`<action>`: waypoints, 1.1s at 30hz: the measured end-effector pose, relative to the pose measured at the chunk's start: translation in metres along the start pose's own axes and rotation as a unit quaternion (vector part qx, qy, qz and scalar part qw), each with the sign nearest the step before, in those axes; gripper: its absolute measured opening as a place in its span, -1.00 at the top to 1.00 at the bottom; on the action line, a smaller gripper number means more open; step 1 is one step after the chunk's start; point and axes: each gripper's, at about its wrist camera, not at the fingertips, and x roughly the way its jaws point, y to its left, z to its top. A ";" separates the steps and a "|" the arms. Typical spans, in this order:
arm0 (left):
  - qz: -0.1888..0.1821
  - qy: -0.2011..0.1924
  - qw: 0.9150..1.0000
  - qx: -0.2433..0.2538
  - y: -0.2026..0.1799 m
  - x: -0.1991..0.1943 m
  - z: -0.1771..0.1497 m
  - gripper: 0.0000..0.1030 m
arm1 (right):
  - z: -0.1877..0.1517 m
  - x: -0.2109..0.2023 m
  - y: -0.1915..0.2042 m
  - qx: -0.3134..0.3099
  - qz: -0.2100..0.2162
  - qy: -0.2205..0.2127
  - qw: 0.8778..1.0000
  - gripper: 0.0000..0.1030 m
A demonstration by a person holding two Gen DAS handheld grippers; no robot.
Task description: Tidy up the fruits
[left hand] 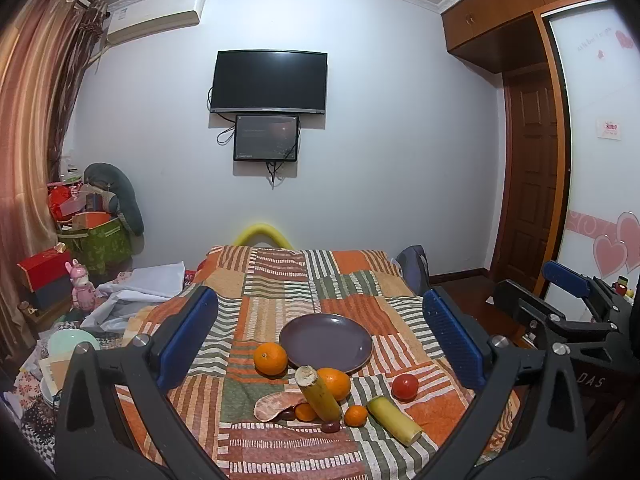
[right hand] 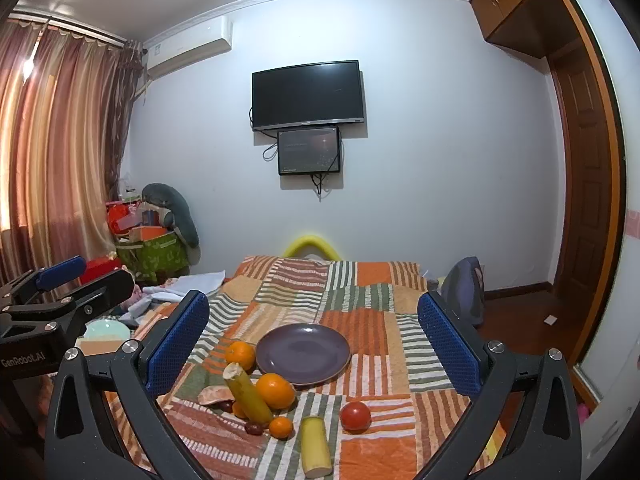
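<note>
Both my tools are up over the near edge of the bed (left hand: 352, 280), and both are wide open: left tool (left hand: 320, 332) holding nothing, right tool (right hand: 314, 340) holding nothing.

One purple plate (left hand: 326, 342) sits mid-bed on the patchwork cover, bare. The fruit is bunched toward the near edge in front of it. I count two big oranges: one (left hand: 271, 358) touching the plate's left rim, the other (left hand: 335, 383) just at its near rim. Two small oranges too, one (left hand: 355, 416) in the open, one (left hand: 306, 412) tucked behind a cane piece.

Two yellow cane pieces: one (left hand: 318, 394) tilted up, leaning against the big orange, the other (left hand: 394, 420) lying flat toward the right edge. One tomato (left hand: 405, 387) sits apart on the right. One pomelo segment (left hand: 276, 404) lies at the left of the bunch. Two dark little fruits, one (left hand: 287, 414) by the segment and one (left hand: 330, 427) nearest me.
</note>
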 end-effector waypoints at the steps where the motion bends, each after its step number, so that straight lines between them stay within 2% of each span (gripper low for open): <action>1: 0.000 0.000 1.000 0.000 0.000 0.000 0.000 -1.00 | 0.000 0.000 0.000 0.001 0.000 0.000 1.000 -1.00; 33: -0.008 0.003 1.000 0.002 -0.003 0.000 0.002 -1.00 | -0.002 0.000 0.000 0.001 -0.001 0.000 1.000 -1.00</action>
